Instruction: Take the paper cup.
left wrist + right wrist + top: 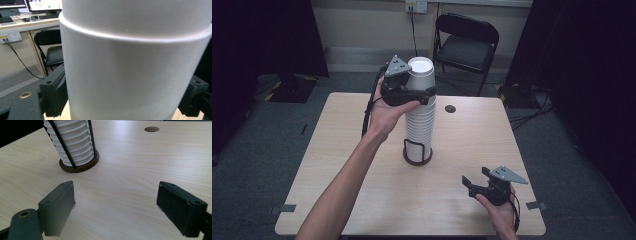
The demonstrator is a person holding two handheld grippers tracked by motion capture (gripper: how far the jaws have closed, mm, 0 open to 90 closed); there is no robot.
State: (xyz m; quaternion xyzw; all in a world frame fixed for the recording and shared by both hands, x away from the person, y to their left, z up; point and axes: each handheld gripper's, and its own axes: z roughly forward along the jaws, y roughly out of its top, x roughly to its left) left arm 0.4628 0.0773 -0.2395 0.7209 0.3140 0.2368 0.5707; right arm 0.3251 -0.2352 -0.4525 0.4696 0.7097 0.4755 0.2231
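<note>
Pale wooden table (362, 200), black wire cup holder (417, 152) carrying a tall stack of white paper cups (420, 125), top cup (420, 75) clamped between left gripper (414, 93) jaws, right gripper (475, 182) wide open, empty, well apart from the stack.

Grey carpet floor (257, 150), black folding chair (464, 45), wall socket (416, 6)

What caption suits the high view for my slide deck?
Left gripper clamps the top cup of a stack while the right gripper waits open.
</note>
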